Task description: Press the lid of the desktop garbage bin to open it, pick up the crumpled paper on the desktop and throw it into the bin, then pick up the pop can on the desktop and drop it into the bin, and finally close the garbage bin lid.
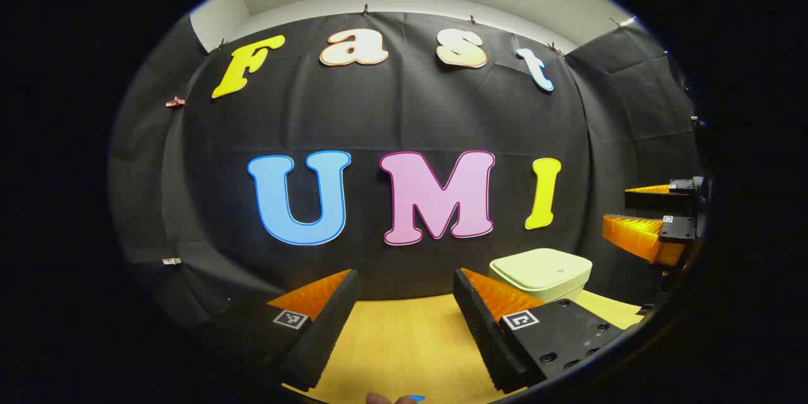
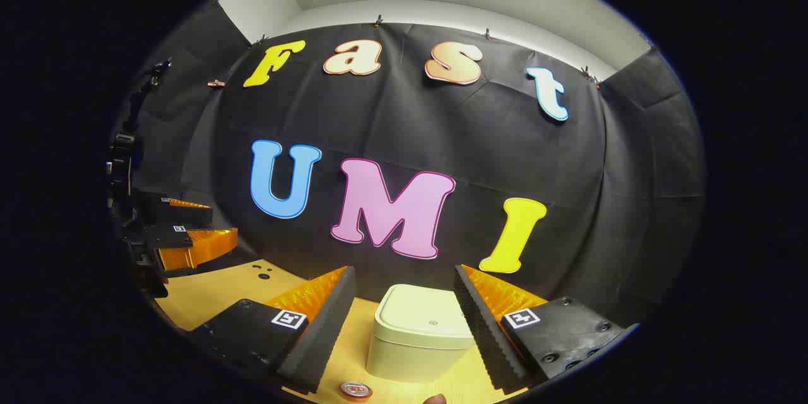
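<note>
The cream desktop bin point(image 2: 416, 344) stands on the wooden table with its lid point(image 2: 426, 312) down, straight ahead of my right gripper point(image 2: 404, 278), which is open and holds nothing. The top of a pop can point(image 2: 355, 390) shows at the bottom edge, just left of the bin's front. In the left gripper view the bin point(image 1: 541, 273) stands to the front right of my left gripper point(image 1: 405, 284), which is open and empty over bare table. Each gripper also appears in the other's view, open: the right gripper point(image 1: 644, 211) and the left gripper point(image 2: 208, 224).
The yellow wooden table point(image 1: 404, 341) runs up to the black cloth wall just behind the bin. Two small dark holes point(image 2: 262, 273) mark the tabletop at the left. A small rounded thing point(image 2: 434, 399) pokes in at the bottom edge; I cannot tell what it is.
</note>
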`<action>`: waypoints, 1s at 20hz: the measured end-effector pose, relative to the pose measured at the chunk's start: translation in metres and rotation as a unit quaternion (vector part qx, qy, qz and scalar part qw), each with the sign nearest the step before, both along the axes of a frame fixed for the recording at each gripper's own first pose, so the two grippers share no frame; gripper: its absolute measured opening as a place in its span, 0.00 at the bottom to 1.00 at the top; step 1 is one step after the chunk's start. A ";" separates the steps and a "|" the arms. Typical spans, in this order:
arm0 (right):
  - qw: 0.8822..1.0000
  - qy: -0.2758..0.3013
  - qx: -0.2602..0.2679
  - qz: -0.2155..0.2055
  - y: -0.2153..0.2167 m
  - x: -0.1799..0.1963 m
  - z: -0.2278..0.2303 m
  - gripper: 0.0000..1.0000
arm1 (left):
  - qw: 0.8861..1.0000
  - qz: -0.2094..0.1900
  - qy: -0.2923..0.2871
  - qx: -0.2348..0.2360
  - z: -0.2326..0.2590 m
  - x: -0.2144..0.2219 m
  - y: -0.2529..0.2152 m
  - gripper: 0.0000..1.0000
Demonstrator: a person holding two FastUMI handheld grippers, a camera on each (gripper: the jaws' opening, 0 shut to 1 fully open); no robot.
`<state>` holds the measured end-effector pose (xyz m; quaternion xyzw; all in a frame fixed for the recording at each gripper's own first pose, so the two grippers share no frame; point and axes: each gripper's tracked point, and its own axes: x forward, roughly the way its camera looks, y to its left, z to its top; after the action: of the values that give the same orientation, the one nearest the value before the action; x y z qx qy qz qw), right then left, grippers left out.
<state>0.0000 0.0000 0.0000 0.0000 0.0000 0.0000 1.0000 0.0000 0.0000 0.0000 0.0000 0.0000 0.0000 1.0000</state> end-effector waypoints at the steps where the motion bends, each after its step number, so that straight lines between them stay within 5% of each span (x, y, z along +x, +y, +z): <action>1: 1.000 0.005 0.003 0.000 0.000 0.000 -0.002 0.96 | 1.000 0.000 0.000 0.000 0.002 0.001 -0.001 0.96; 18: 1.000 0.017 -0.002 -0.002 0.002 0.002 -0.006 0.97 | 0.999 0.031 -0.016 -0.019 0.005 -0.004 0.013 0.96; 20: 1.000 0.018 -0.011 -0.003 0.001 0.005 -0.003 0.84 | 0.999 0.026 -0.018 -0.027 0.004 -0.005 0.011 0.96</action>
<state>0.0047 0.0006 -0.0029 -0.0111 0.0175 -0.0034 0.9998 -0.0054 0.0110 0.0042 -0.0270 -0.0177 0.0258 0.9991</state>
